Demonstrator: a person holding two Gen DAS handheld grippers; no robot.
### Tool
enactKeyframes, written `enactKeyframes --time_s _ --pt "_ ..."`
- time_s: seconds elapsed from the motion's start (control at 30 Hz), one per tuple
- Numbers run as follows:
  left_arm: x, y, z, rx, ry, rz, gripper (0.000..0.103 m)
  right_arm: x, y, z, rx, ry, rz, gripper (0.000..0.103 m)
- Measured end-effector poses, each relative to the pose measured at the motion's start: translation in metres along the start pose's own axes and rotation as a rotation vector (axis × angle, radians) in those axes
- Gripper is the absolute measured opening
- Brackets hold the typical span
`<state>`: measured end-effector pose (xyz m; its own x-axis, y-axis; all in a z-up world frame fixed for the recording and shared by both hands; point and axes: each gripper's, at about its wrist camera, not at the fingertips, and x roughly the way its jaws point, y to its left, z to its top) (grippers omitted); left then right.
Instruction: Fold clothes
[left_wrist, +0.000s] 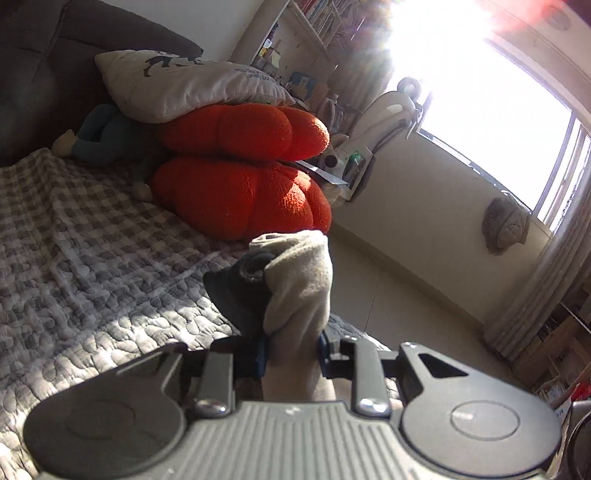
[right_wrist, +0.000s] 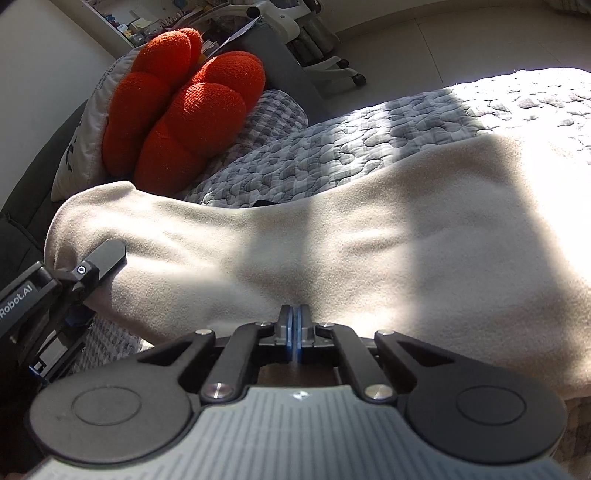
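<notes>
My left gripper (left_wrist: 291, 347) clamps a bunched end of the beige fleece garment (right_wrist: 332, 240), lifted off the grey checked quilt (left_wrist: 92, 236). My right gripper (right_wrist: 294, 321) is clenched tight on the garment's near edge, blue pads together. The rest of it drapes across the quilt. The left tool's side reads "Robot.AI". A white pillow (left_wrist: 184, 85) on the orange cushions (left_wrist: 240, 166) carries print too blurred to read.
</notes>
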<state>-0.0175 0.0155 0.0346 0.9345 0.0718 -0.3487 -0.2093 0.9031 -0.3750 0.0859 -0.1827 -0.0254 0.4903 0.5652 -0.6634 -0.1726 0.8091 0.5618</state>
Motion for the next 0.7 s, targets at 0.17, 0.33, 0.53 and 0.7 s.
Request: enactKeyframes --time_s 0.17,0.33,0.53,0.7 --pt "-0.005 -0.040 0.004 0.215 -0.014 -0.149 0.026 -0.036 -0.023 0.017 0.120 -0.108 0.035 0.019" --pt "0.010 -0.065 -0.002 0.328 0.065 -0.225 0.026 -0.077 -0.061 0.028 0.274 -0.218 0.103 0.040" --pt "0.023 -0.088 -0.020 0.418 0.157 -0.255 0.026 -0.106 -0.088 0.027 0.380 -0.314 0.149 0.057" --pt "0.026 -0.102 -0.036 0.475 0.199 -0.268 0.026 -0.111 -0.096 0.026 0.424 -0.333 0.171 0.060"
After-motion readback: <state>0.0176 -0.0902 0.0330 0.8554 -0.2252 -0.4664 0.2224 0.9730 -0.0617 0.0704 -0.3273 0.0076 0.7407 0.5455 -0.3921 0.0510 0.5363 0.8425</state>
